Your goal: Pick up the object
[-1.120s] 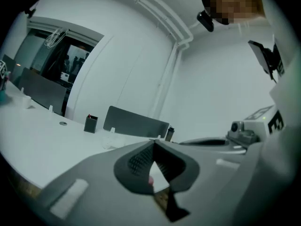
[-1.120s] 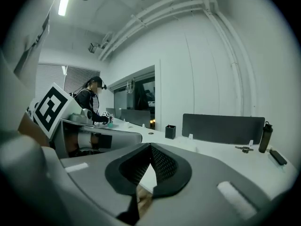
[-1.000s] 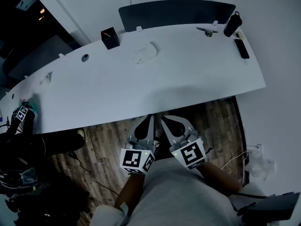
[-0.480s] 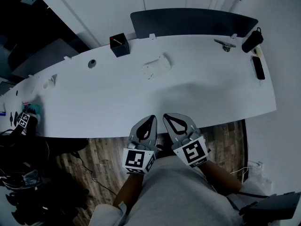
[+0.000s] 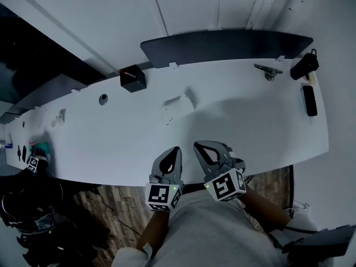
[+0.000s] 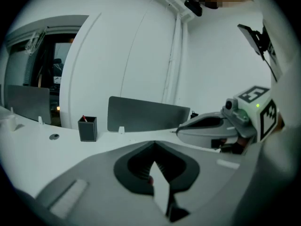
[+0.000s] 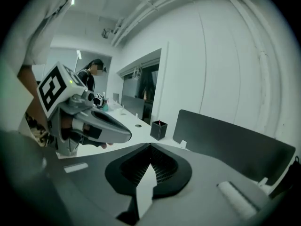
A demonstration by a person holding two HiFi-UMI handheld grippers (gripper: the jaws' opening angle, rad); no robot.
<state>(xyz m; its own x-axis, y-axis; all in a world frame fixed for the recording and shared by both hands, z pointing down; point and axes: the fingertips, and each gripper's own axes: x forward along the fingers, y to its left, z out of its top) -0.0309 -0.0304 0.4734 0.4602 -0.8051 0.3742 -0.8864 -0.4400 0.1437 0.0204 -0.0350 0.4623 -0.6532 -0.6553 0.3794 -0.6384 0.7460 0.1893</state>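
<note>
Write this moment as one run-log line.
left gripper: shut, empty | right gripper: shut, empty | small white boxy object: untouched on curved white desk

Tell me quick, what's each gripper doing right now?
Left gripper: closed, holding nothing.
Right gripper: closed, holding nothing.

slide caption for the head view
Shut left tongs and shut right tongs poised at a curved white desk, facing a white object

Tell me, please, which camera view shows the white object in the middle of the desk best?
The head view: the white object lies unobstructed on the desk, ahead of the left tool and right tool. I cannot find it in either gripper view; each tool's own body fills the lower picture there.
</note>
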